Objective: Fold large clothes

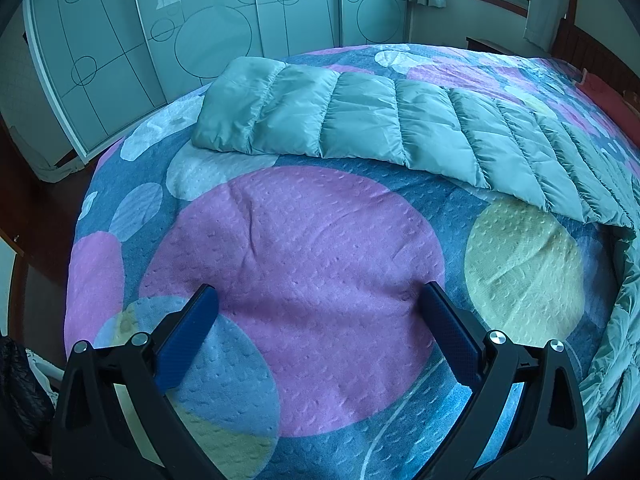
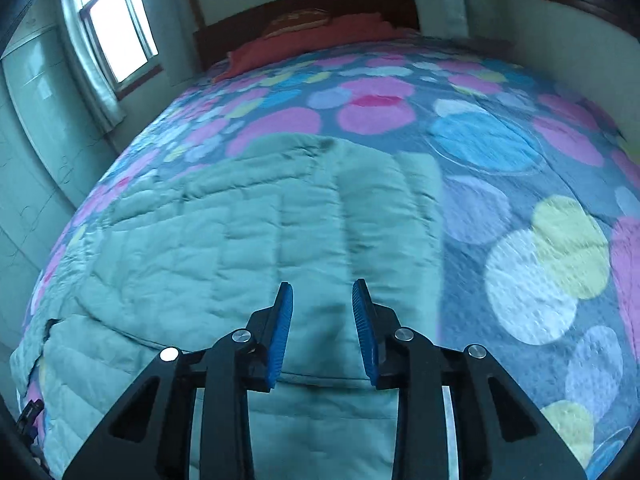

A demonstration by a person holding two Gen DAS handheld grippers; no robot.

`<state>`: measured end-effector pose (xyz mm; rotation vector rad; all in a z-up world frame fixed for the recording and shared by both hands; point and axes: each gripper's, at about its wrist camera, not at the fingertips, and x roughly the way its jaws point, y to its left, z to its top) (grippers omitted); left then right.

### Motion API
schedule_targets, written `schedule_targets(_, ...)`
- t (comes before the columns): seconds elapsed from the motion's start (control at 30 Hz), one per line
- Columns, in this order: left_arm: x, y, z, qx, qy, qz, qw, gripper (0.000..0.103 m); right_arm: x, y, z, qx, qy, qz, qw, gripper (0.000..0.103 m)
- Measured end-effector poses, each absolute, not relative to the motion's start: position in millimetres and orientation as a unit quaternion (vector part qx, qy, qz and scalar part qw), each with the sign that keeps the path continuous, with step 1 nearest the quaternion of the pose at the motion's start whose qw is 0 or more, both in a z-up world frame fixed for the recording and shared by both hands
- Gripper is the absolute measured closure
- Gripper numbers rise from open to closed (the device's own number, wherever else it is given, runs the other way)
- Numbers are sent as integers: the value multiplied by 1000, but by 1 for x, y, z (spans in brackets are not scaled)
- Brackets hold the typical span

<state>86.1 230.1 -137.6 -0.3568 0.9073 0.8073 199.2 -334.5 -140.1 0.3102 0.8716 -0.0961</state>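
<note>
Jacket [image 2: 248, 240] lies spread on the bed [image 1: 320, 240], one sleeve [image 1: 340, 120] stretched across the spotted cover. Left gripper [image 1: 318, 300], jaws wide, hovers over bare cover; right gripper [image 2: 322, 300], jaws partly apart, grips nothing.

Daylight enters from the window [image 2: 116, 28], which is blown out to white in the right wrist view; both pictures carry a cool blue-green cast and moderate brightness. The left wrist view is sharp, with a soft shadow on the bedspread [image 1: 320, 264] between the finger pads, while the right wrist view is smeared by motion blur across the quilted jacket [image 2: 240, 232] and the bedspread pattern. Fisheye distortion bows the bed and walls, with dark vignetting at every corner.
</note>
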Motion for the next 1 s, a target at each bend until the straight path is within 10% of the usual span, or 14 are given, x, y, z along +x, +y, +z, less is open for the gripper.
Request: schedule_targets(1.0,85,231,-139,-165,424,378,807,2,298,-365,-142,145,439,-69,884,68)
